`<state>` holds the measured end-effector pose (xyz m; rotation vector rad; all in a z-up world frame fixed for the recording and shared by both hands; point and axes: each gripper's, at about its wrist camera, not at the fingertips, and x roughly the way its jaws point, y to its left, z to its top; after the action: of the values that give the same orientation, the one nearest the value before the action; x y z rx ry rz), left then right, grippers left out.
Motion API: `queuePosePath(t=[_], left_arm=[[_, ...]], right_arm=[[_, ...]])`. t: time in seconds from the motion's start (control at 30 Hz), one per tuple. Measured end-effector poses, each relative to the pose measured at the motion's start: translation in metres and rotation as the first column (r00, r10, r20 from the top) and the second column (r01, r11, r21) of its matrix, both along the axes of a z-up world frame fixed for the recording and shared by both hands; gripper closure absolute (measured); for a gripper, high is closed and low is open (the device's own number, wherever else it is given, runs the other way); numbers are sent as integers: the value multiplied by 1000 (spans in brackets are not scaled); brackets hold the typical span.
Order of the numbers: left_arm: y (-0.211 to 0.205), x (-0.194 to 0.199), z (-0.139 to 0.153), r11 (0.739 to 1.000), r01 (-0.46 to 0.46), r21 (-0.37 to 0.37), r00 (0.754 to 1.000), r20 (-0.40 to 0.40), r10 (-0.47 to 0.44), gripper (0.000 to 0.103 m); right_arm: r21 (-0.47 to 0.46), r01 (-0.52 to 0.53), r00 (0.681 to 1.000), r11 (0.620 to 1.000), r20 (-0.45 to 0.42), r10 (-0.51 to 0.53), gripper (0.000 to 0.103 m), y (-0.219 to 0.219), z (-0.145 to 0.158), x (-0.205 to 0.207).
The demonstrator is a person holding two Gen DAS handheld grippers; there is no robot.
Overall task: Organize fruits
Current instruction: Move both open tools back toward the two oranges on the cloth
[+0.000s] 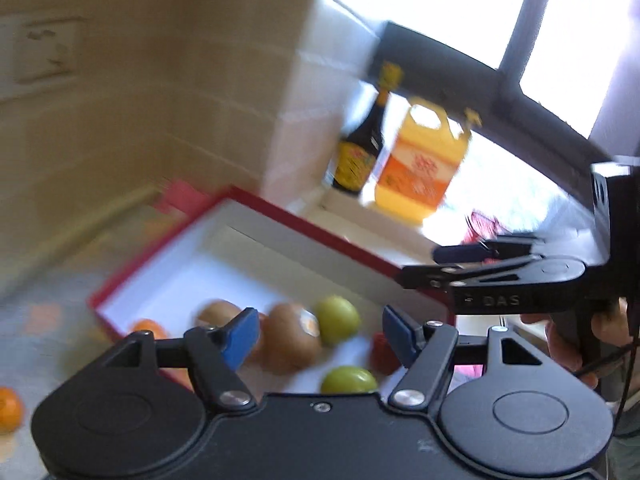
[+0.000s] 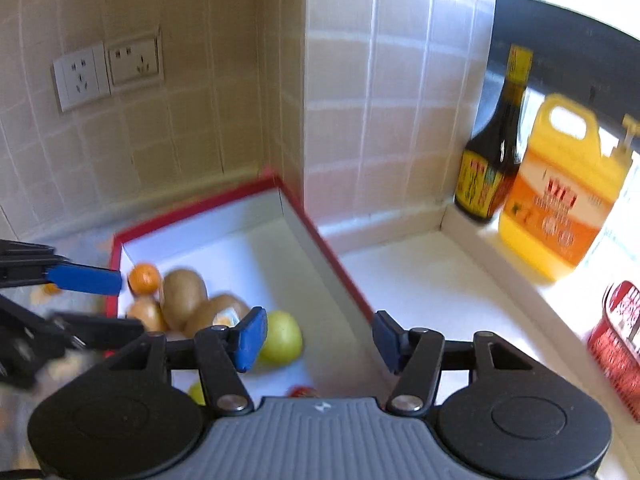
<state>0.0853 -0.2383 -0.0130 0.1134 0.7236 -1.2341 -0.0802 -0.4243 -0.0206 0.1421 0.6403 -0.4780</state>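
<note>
Beige-tiled kitchen corner, white counter. Loose round orange mandarin (image 1: pixel 8 408) lies left of the red-rimmed white box (image 1: pixel 280 216), nearer the left gripper (image 1: pixel 316 334); right gripper (image 2: pixel 318 338) likewise spread, empty.

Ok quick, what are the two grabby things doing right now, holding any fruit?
Left hand-held gripper: open, holding nothing, above the fruit in the red box.
Right hand-held gripper: open, holding nothing.
</note>
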Motion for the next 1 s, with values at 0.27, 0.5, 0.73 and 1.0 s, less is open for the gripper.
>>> queuePosePath(t=[0.27,0.5,0.73,1.0], left_arm=[[98,25,35,964,-254,-77,965,53,258,22],[188,38,58,882,-454,-128,878,103,467,22],[257,55,75,801,-578,-157,788,146,598,22],[270,94,35,751,-651,-105,751,54,658,22]], right_arm=[[-76,-112,992,991,48,116,42,32,35,33],[-114,-242,966,964,69,251,42,72,52,82],[-92,-340,931,936,109,349,42,114,65,139],[32,-439,898,898,54,437,42,153,28,212]])
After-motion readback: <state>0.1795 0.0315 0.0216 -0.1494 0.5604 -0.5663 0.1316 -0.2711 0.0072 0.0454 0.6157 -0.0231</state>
